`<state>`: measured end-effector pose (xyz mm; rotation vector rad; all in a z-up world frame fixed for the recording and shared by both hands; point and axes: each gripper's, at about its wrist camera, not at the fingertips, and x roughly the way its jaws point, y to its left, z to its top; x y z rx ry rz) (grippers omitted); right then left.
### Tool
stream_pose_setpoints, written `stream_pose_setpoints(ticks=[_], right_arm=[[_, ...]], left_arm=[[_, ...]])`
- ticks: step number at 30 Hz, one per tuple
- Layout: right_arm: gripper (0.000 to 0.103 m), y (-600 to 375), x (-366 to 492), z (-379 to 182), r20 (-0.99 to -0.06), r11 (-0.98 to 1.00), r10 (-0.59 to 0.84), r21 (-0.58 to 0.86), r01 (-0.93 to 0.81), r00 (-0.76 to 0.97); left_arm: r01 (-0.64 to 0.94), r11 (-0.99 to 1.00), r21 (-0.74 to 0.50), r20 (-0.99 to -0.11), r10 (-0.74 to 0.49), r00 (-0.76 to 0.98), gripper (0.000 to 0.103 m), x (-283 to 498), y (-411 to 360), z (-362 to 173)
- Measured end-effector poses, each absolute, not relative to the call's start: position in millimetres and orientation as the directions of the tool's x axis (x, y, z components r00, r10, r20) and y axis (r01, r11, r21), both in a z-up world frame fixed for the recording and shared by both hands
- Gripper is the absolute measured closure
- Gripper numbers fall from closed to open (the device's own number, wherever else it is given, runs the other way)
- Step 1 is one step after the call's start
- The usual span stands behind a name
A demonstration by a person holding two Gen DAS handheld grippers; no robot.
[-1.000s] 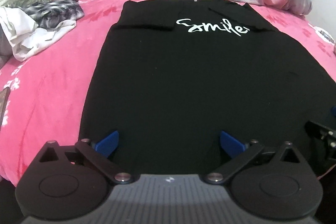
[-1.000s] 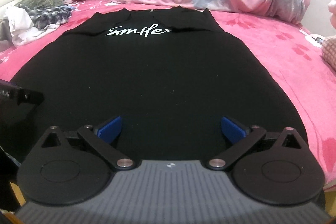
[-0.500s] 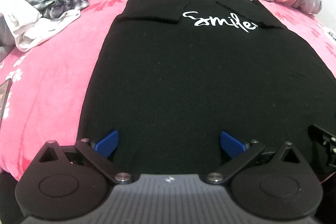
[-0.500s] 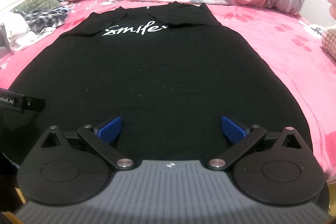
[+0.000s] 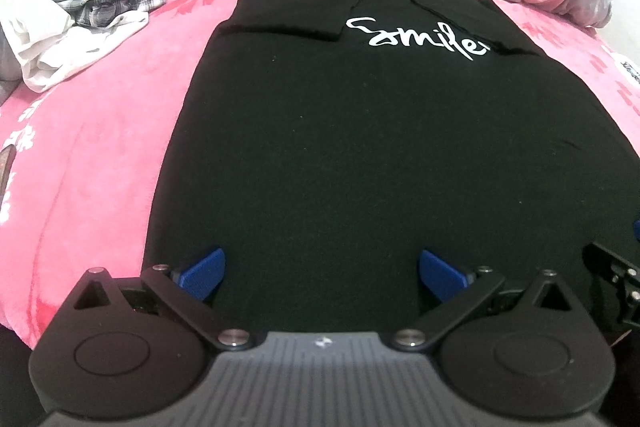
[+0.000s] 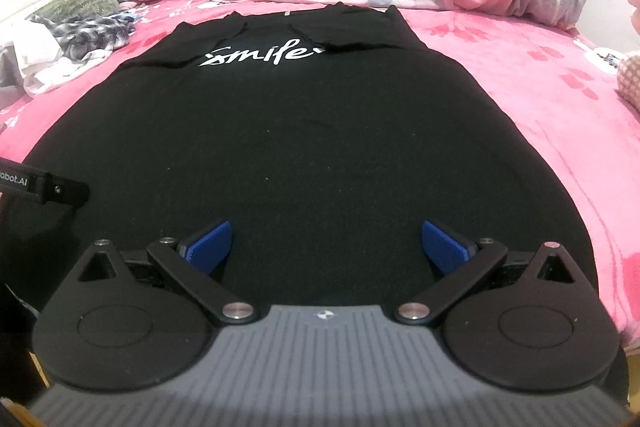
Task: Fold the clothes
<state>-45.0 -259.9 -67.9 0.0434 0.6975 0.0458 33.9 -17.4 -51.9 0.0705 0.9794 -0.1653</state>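
Matte black T-shirt [image 5: 360,147], plush pink bedspread [image 5: 92,155]

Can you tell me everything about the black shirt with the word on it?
The black T-shirt looks like soft knit cloth, with "Smile" in white script near the top. It lies flat and face up on the pink bed cover, both sleeves already folded in over the chest. Its bottom hem is nearest the cameras, where the left gripper and right gripper hover with jaws open, holding nothing.
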Motion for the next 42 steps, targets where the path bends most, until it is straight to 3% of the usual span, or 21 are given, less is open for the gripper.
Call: stream_pose_setpoints(ticks=[24,30,37,42], right_arm=[[0.001,-258,-57,-74,-0.577,0.999,0.053,0.033,-0.042,0.815],[0.001,-264,-62,-72,-0.536,0.997,0.081,0.031,-0.076,0.84],[0.001,-272,-66,-51,-0.388,0.99,0.138,0.088,-0.113,0.911],[0.001,-267,-43,-45,-0.362,0.978,0.209,0.084,-0.191,0.909]], left_arm=[[0.17,0.985,0.009,-0.813,-0.092,0.575,0.0,30,-20,-53],[0.173,0.984,0.037,-0.812,-0.072,0.579,0.0,29,-24,-53],[0.167,0.985,0.036,-0.814,-0.068,0.577,0.0,30,-24,-51],[0.155,0.987,0.049,-0.786,-0.058,0.615,0.0,27,-27,-41]])
